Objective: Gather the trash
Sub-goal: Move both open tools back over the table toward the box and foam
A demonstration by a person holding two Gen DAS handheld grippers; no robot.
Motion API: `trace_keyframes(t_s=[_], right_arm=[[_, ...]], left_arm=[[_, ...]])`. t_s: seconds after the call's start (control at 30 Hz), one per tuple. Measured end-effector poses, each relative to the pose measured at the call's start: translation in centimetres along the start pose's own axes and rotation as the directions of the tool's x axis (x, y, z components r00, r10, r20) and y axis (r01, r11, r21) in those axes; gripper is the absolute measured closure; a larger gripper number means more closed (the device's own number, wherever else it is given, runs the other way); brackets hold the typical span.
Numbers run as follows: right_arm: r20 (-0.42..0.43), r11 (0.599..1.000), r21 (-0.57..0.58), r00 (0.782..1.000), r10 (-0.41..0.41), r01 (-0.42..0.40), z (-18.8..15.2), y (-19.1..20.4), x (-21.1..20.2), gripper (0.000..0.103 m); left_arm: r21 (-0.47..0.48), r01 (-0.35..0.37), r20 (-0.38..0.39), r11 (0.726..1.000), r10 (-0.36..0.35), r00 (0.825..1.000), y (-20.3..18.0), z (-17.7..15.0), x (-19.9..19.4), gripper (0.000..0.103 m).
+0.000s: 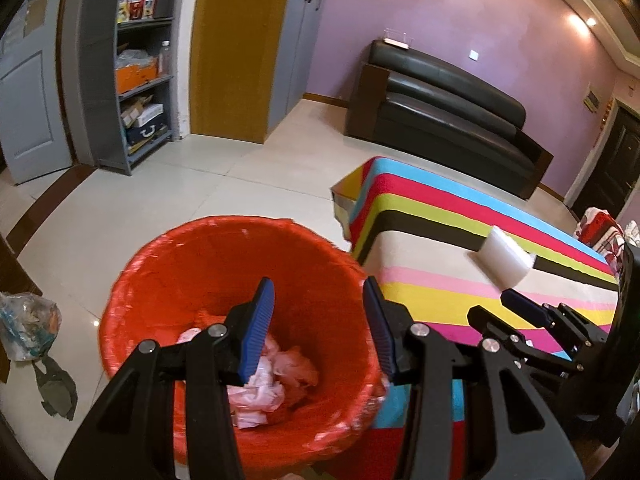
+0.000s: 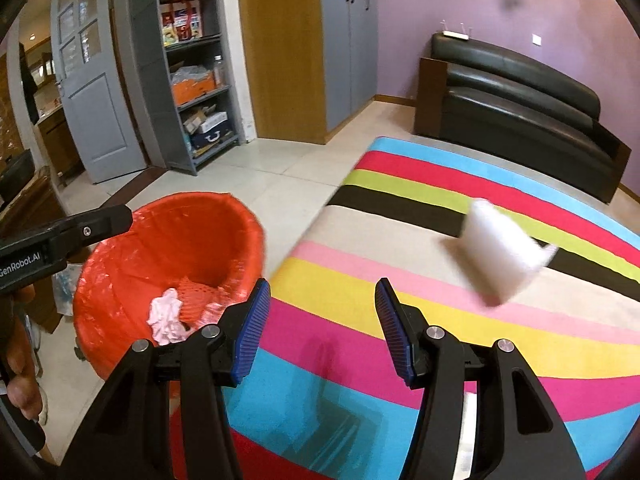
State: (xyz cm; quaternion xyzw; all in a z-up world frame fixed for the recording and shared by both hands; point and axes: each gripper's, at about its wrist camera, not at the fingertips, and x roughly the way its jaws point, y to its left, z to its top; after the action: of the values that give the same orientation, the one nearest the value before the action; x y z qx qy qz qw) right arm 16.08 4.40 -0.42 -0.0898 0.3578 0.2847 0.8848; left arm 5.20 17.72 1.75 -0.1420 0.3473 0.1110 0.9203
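Both tools gape with nothing between their pads: my left tool [image 1: 318, 328] hangs over the red-lined bin [image 1: 224, 248], where crumpled pink paper [image 1: 268, 384] lies at the bottom; my right tool [image 2: 322, 328] hovers above the striped tabletop [image 2: 400, 200], on which a white piece of trash [image 2: 500, 252] sits, blurred

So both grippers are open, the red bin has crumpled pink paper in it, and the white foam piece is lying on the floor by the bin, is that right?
Not quite. The white foam piece is not on the floor; it sits on the striped tabletop, as the right wrist view shows. The rest holds: left gripper and right gripper are open, and the red bin holds crumpled pink paper.
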Motion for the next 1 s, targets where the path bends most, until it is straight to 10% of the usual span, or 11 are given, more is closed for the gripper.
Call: trace_keyframes(t_s=[1.0], right_arm=[[-0.025,0.983,0.091,0.987,-0.161,0.162,-3.2,-12.5,-3.9,0.05]], left_arm=[[0.171,0.171,-0.102,0.97,-0.155,0.983,-15.2,-3.8,5.7,0.058]])
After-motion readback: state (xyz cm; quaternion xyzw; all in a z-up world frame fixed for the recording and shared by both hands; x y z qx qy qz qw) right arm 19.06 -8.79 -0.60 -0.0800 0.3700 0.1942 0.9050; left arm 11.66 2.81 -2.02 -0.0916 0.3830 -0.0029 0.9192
